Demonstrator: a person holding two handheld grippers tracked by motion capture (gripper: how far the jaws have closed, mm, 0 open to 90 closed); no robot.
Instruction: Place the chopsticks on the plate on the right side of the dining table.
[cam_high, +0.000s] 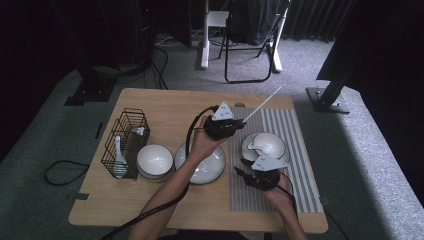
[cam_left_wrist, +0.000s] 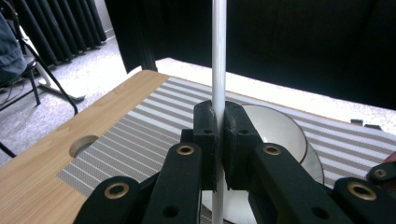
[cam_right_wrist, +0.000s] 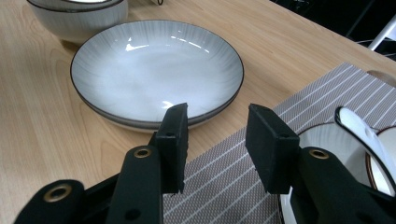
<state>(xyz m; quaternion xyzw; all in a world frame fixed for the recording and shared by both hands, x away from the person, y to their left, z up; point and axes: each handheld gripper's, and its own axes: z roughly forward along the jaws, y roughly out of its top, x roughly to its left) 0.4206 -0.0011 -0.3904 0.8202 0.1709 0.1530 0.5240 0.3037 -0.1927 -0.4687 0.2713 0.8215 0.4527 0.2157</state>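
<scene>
Clamped in the left tool (cam_left_wrist: 218, 140) is a thin white plastic stick (cam_left_wrist: 218, 56), held upright over a white dark-rimmed saucer (cam_left_wrist: 285, 128) on the grey striped placemat (cam_left_wrist: 140, 135). Nothing is held between the right tool's (cam_right_wrist: 215, 140) parted jaws, beyond which a grey glazed plate (cam_right_wrist: 154, 70) is seen on the wooden worktop (cam_right_wrist: 42, 121).

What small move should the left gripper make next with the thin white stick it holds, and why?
Probably lower the white stick toward the striped mat beside the bowl on its plate. The left gripper is shut on the stick and holds it above the mat, while the right gripper stands open and empty near the plate, so it cannot take it yet.
</scene>
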